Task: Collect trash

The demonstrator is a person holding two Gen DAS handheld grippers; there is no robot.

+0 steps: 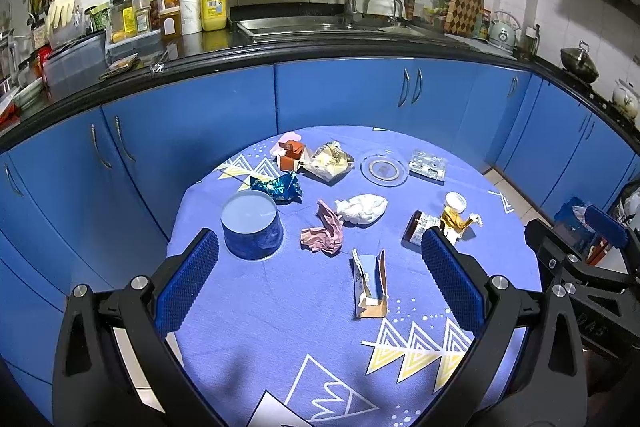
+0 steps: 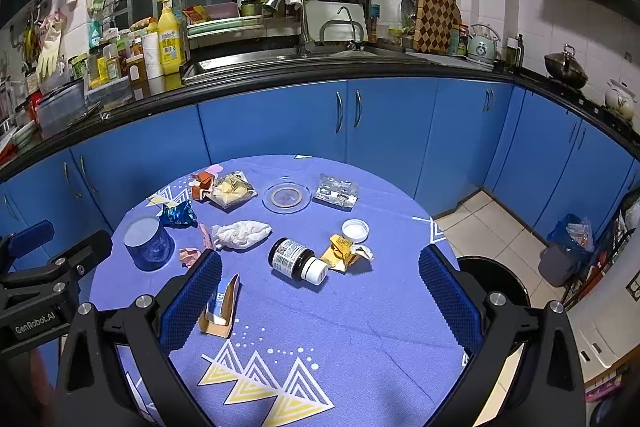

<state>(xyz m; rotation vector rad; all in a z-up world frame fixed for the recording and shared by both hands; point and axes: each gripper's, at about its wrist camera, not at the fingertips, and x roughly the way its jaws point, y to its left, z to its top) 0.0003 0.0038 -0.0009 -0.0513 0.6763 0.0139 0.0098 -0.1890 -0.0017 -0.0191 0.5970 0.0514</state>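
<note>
Trash lies scattered on a round table with a blue patterned cloth [image 1: 320, 339]. I see a torn small carton [image 1: 370, 285], a crumpled pink paper [image 1: 324, 233], a white tissue wad [image 1: 362, 208], a blue foil wrapper [image 1: 278, 187], a yellow wrapper [image 2: 344, 253], a brown pill bottle on its side [image 2: 294, 261] and its white cap [image 2: 355, 230]. My left gripper [image 1: 320, 267] is open and empty above the near half of the table. My right gripper [image 2: 320, 291] is open and empty too, above the carton [image 2: 222, 303] and bottle.
A blue round tin [image 1: 252, 225] stands at the left. A glass dish [image 1: 384, 169], a blister pack [image 1: 428, 165], orange packaging [image 1: 290, 153] and a clear food bag [image 1: 330, 159] lie at the far side. A black bin [image 2: 492, 279] stands right of the table. Blue cabinets [image 1: 340, 95] are behind.
</note>
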